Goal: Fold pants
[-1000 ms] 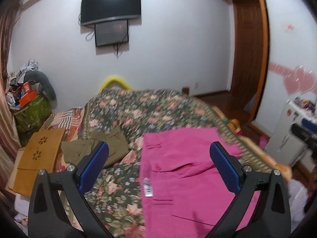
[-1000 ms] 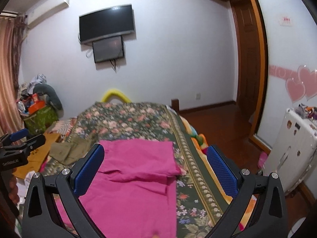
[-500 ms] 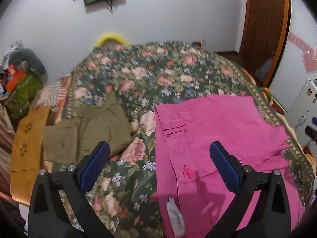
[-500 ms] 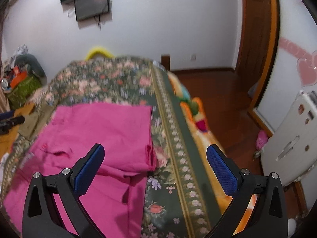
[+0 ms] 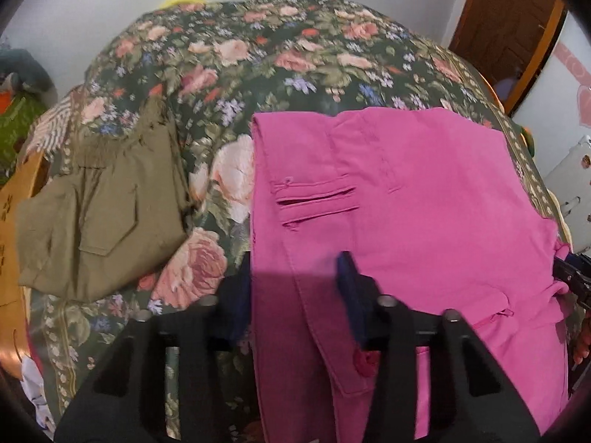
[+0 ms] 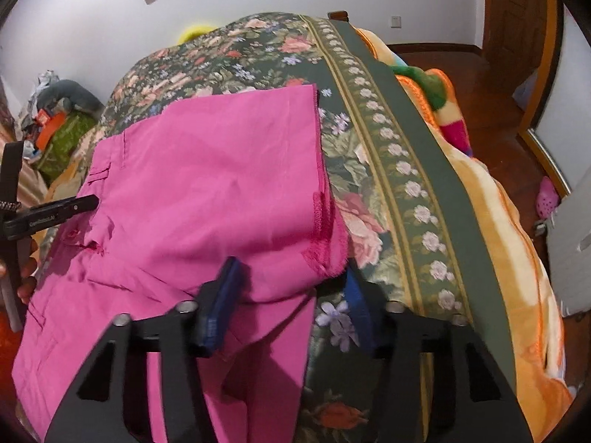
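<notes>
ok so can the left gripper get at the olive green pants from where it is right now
Probably yes. The olive pants lie in the open on the floral bedspread, just left of the left gripper, uncovered. But its fingers now straddle the pink pants' edge, so it must shift sideways.

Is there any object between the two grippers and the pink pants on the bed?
Nothing visible. The left gripper straddles the waist-side edge of the pink pants, and the right gripper straddles the hemmed corner. The olive garment lies apart, to the left.
</notes>
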`<state>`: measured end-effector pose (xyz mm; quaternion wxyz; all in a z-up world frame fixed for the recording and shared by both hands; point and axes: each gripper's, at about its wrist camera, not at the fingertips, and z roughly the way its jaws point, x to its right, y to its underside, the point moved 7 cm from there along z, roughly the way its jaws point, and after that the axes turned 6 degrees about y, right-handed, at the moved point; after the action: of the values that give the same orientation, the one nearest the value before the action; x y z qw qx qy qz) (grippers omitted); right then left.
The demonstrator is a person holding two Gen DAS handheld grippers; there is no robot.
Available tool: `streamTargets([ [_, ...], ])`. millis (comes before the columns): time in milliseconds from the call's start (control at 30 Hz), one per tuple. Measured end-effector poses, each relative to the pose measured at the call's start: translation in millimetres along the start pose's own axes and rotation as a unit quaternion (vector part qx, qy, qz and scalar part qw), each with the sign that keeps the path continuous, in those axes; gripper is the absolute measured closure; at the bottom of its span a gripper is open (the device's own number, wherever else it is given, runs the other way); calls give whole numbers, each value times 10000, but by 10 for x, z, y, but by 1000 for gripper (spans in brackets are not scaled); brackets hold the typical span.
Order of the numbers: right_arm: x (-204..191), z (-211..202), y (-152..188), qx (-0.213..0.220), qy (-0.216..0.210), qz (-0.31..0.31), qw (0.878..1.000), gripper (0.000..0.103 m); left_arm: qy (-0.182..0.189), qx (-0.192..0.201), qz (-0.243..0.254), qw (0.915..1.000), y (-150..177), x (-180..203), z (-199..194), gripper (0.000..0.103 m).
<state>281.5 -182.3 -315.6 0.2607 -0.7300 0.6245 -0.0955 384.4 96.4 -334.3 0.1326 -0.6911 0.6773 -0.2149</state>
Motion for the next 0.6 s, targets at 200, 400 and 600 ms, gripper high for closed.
streamTargets([
  [200,-55,71,-145,14,28,-143,9999,82,-305,230,-126,9992,42,-144,-146,72],
  [400,-210,120,-287,-54,62,-206,9998,82,-665,86,-262,9974,170,-498,-223,81],
  [600,-231,-178,-253,25,97,-204,9997,73,-321,98,-325,9989,312,-487,-577,54],
])
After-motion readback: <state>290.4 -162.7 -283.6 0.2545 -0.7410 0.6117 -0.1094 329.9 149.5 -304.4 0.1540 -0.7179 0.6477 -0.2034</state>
